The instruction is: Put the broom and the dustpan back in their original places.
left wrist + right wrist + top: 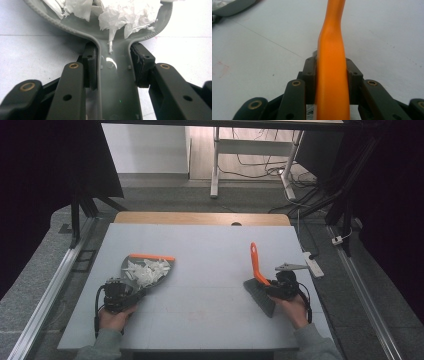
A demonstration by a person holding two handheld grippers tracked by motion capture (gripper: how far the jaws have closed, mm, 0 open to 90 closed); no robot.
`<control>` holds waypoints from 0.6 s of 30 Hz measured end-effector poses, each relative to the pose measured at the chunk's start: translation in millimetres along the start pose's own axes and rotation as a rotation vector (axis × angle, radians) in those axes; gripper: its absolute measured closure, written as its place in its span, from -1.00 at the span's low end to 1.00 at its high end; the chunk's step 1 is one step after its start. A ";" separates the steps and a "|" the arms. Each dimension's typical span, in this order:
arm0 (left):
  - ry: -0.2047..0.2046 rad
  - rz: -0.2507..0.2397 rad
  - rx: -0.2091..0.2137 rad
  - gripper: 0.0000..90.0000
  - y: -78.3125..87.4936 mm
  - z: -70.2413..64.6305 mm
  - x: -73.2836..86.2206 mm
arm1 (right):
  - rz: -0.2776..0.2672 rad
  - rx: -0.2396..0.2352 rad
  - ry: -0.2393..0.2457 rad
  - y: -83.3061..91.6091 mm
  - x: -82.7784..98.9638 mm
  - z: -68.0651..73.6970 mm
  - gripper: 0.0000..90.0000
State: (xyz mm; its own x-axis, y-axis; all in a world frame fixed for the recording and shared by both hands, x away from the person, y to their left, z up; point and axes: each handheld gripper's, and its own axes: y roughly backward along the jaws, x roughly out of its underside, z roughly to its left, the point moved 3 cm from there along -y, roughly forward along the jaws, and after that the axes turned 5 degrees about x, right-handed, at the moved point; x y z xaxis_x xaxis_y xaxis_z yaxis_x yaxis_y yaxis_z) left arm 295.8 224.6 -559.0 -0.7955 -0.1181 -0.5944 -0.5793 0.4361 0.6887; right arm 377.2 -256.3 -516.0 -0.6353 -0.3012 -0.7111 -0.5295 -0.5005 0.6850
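Nearest the person's edge of the grey counter (pixel 200 245), two hands come in from below, each holding a claw. On the left, the left claw (pixel 131 292) pinches the handle of a grey dustpan (pixel 150 268); in the left gripper view its pads press on both sides of that handle, just below where it widens into the pan. The dustpan lies flat on the counter, its orange front lip (pixel 152 257) pointing away from the person, and torn white paper scraps (pixel 146 271) are heaped inside it.

On the right, the right claw (pixel 267 286) grips a hand brush (pixel 259 280) by its orange handle. In the right gripper view the two pads sit against either side of that handle, which runs up between them and on past the top of the picture. From the high view the brush's grey bristle head (pixel 261 296) rests on the counter just beside the right hand, while the handle slants up and away toward the far edge. Dustpan and brush are well apart.

Farther off, beyond the counter, stand table legs with loose cables on the floor.
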 end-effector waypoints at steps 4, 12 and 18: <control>-0.005 0.001 0.002 0.33 -0.2 -0.4 0.3 | 0.004 0.001 -0.008 -1.8 0.2 -3.9 0.49; -0.041 0.016 0.016 0.20 -0.3 -6.9 1.8 | 0.014 0.019 -0.011 -4.3 0.2 -9.6 0.41; -0.047 0.018 0.029 0.14 0.5 -8.5 2.5 | 0.039 0.054 0.007 -6.8 1.3 -12.8 0.26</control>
State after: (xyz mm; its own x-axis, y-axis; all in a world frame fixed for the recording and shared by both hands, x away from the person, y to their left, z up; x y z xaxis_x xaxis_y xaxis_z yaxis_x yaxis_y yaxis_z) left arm 292.0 217.0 -556.6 -0.7960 -0.0684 -0.6014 -0.5593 0.4632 0.6875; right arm 387.2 -263.7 -523.6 -0.6521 -0.3254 -0.6847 -0.5342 -0.4437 0.7196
